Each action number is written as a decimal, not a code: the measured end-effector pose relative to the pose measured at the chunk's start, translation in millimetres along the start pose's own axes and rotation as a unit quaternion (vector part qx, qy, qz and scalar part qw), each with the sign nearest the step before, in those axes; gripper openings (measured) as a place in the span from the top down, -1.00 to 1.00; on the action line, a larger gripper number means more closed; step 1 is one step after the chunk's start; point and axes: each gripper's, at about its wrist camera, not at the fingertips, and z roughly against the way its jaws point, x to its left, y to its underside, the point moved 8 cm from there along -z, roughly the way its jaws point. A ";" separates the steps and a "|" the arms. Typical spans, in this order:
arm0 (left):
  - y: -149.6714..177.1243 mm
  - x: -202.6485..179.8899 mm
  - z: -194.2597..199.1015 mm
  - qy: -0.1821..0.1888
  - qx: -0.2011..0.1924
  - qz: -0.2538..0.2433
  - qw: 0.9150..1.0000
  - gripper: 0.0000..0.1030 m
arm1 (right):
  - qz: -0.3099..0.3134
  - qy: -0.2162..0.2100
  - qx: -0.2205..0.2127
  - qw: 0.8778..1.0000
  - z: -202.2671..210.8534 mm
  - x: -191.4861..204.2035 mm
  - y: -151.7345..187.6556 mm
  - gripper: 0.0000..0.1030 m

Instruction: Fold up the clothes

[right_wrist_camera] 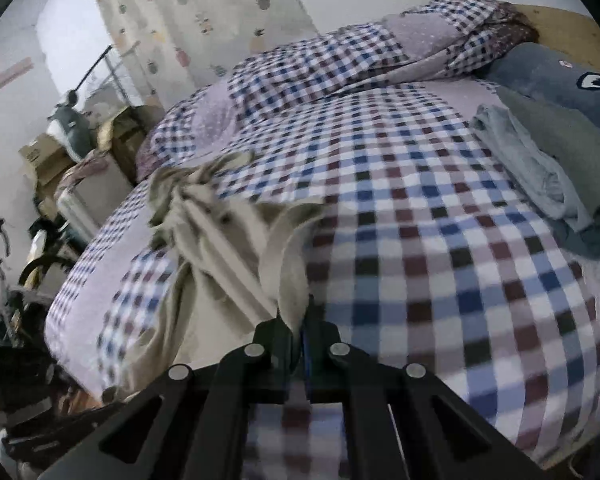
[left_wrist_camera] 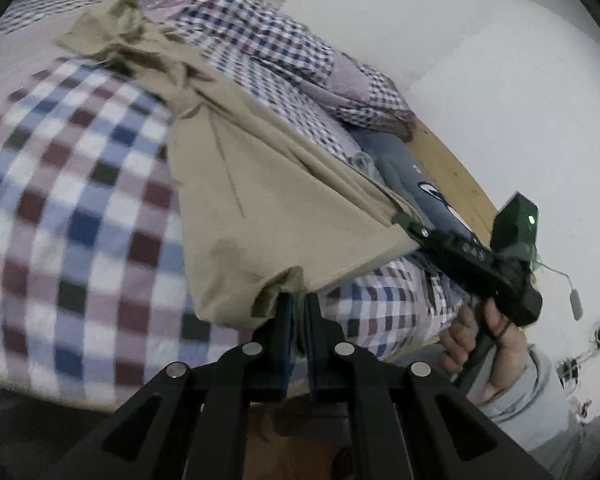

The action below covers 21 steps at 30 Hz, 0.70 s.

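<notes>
Left wrist view. Checked bedspread (left_wrist_camera: 80, 208) fills the left half of the frame, blurred. Beige garment (left_wrist_camera: 260, 200) runs from a bunched end at upper left down to the lower centre, stretched taut and lifted off the bed. Left gripper (left_wrist_camera: 298, 304) at bottom centre: fingers pressed together, pinching one edge of the garment. Right of centre, right gripper (left_wrist_camera: 404, 226) enters from the lower right with its tips nipping another edge of the same cloth; a hand (left_wrist_camera: 484, 344) in a grey sleeve (left_wrist_camera: 540, 400) grips its handle. Behind it, a grey-blue cushion (left_wrist_camera: 412, 176) lies along the wooden bed edge (left_wrist_camera: 452, 168). White wall at far right.

Right wrist view. Far left: cardboard boxes (right_wrist_camera: 44, 160) and dark clutter on the floor. Upper left: a curtain (right_wrist_camera: 196, 12) with a small fruit print. Left of centre: the garment (right_wrist_camera: 228, 248), crumpled, trailing over the bedspread (right_wrist_camera: 440, 260) towards the near edge. Bottom centre: the right gripper (right_wrist_camera: 298, 316), fingers pressed together on a fold of the garment. Right: pale blue clothing (right_wrist_camera: 528, 168) lies beside the cushion (right_wrist_camera: 560, 80) at the upper right.
</notes>
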 end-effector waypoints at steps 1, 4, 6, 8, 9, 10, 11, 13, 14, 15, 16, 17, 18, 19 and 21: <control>1.8 3.0 1.2 -0.005 -0.006 0.010 1.000 0.90 | 0.005 -0.004 0.003 1.000 2.4 4.6 5.9 0.96; 5.8 21.2 16.6 -0.020 -0.033 0.051 0.998 0.90 | 0.036 0.002 0.011 0.999 3.1 12.4 23.9 0.94; 2.1 30.7 20.6 -0.030 -0.054 0.069 0.996 0.75 | 0.051 0.001 0.012 0.999 1.8 15.3 32.5 0.92; 0.0 43.7 29.7 -0.041 -0.073 0.081 0.993 0.36 | 0.059 0.006 0.016 0.998 -0.1 14.4 40.6 0.87; 0.5 53.5 36.5 -0.046 -0.079 0.089 0.992 0.08 | 0.057 0.009 0.018 0.998 -3.8 12.0 43.5 0.86; -1.1 61.3 37.4 -0.052 -0.083 0.096 0.991 -0.05 | 0.055 0.013 0.018 0.998 -4.1 7.7 45.5 0.86; -3.4 68.2 32.5 -0.059 -0.083 0.104 0.989 -0.05 | 0.052 0.018 0.018 0.998 -4.9 2.5 46.7 0.84; -2.8 83.9 24.1 -0.069 -0.075 0.126 0.987 -0.05 | 0.043 0.028 0.017 0.999 -5.8 -8.0 48.7 0.84; -2.1 88.1 17.0 -0.071 -0.069 0.136 0.986 -0.05 | 0.035 0.032 0.014 0.999 -3.8 -13.3 47.9 0.83; -0.4 93.1 12.7 -0.074 -0.063 0.143 0.985 -0.05 | 0.027 0.035 0.010 0.999 -1.6 -18.5 46.8 0.83; 1.6 96.4 9.1 -0.079 -0.056 0.146 0.985 -0.05 | 0.016 0.038 0.006 0.999 1.1 -23.6 44.8 0.82; 3.8 97.7 6.2 -0.085 -0.050 0.142 0.985 -0.05 | 0.007 0.040 0.001 0.999 3.6 -28.5 43.0 0.80; 6.0 99.1 3.3 -0.091 -0.044 0.138 0.985 -0.05 | -0.001 0.041 -0.004 0.999 5.8 -33.0 41.4 0.75; 8.3 99.8 -0.8 -0.098 -0.036 0.132 0.986 -0.05 | -0.009 0.043 -0.008 0.999 8.0 -37.6 40.0 0.69; 13.0 99.7 -11.1 -0.113 -0.015 0.120 0.986 -0.05 | -0.028 0.040 -0.018 0.999 11.9 -46.1 35.8 0.43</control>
